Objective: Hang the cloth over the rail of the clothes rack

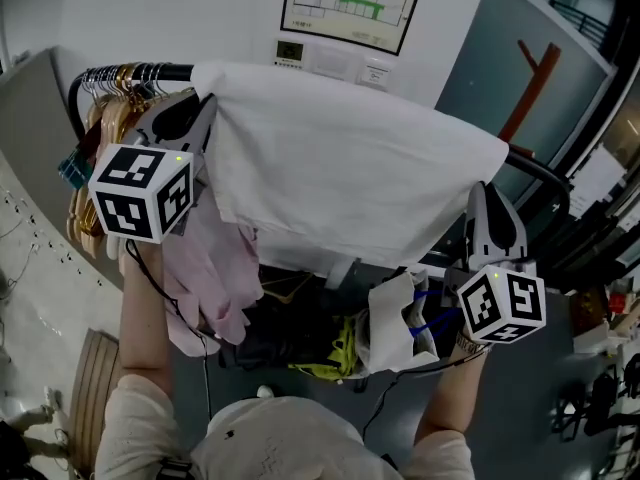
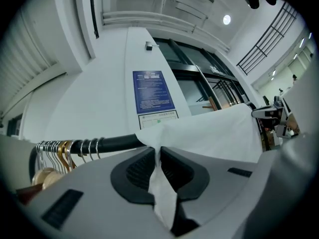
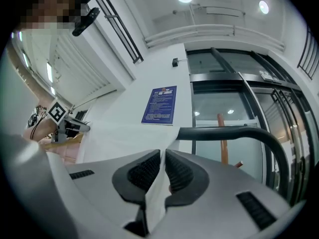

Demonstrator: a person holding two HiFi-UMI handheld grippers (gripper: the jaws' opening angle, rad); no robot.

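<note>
White fabric cloth (image 1: 350,168) draped over the black tubular rail (image 1: 165,71).
Left gripper (image 2: 156,158) and right gripper (image 3: 163,163) each pinch a cloth edge at opposite ends, jaws nearly together on the thin fabric.

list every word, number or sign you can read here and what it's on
No text here can be read with certainty.
Blue wall notice: lines of white print, too small to read.
Framed plan with green patches, in the head view: header and labels blurred.
Small wall panel beneath the plan: unreadable.
Marker cubes: black and white square patterns only, no letters or numbers.
</note>
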